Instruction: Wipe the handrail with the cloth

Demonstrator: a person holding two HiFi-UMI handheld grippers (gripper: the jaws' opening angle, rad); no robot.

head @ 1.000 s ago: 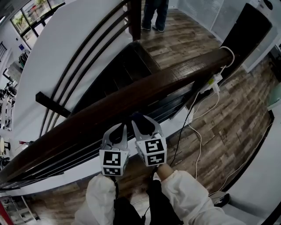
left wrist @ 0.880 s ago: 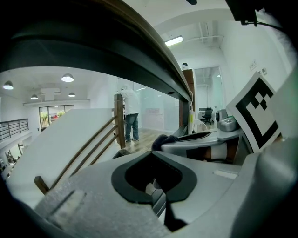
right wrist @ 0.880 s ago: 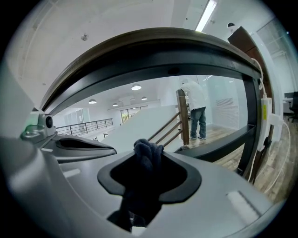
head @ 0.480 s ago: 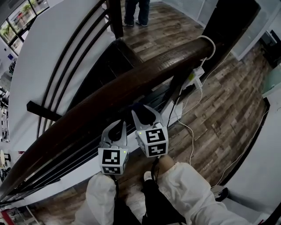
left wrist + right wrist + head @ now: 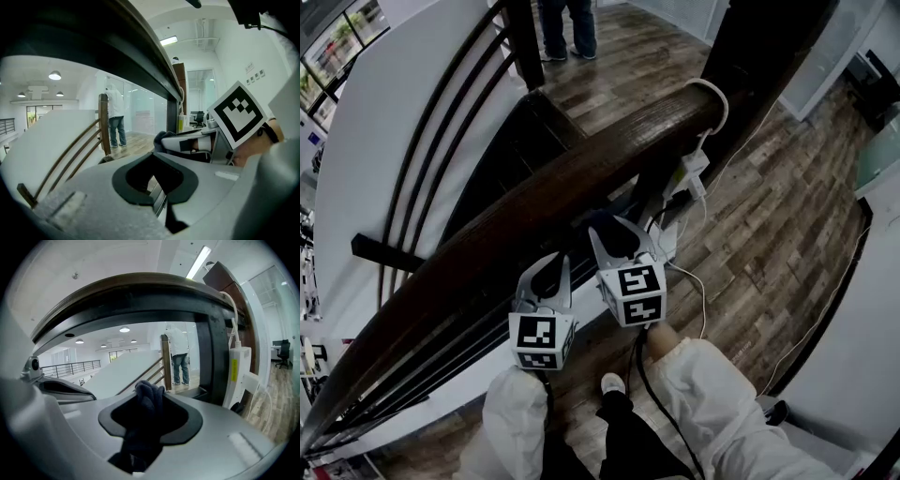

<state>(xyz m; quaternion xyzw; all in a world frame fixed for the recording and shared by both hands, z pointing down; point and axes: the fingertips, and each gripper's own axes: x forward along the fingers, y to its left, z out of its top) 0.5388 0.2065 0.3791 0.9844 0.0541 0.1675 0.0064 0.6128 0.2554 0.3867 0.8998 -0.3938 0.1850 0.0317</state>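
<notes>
The dark brown wooden handrail [image 5: 534, 202] runs from lower left up to a dark post at upper right. In the right gripper view it arches overhead as the handrail [image 5: 140, 291]. My right gripper [image 5: 615, 231] is shut on a dark cloth [image 5: 148, 397], with its tip at the rail's near side, just under it. The bunched cloth [image 5: 162, 138] also shows in the left gripper view. My left gripper [image 5: 549, 272] sits just to the left, a little lower, with its jaws shut on nothing [image 5: 154, 178]. Whether the cloth touches the rail cannot be told.
A white power adapter [image 5: 692, 173] with a looped cable hangs on the dark post [image 5: 750, 56] at the rail's right end. A white cable [image 5: 703, 305] trails over the wood floor. A person [image 5: 562, 28] stands beyond the stairwell. Lower rails [image 5: 441, 141] slope down at left.
Both grippers have come closer along the rail to the post at its right end. The right gripper keeps the cloth and now stands a little further ahead of the left one.
</notes>
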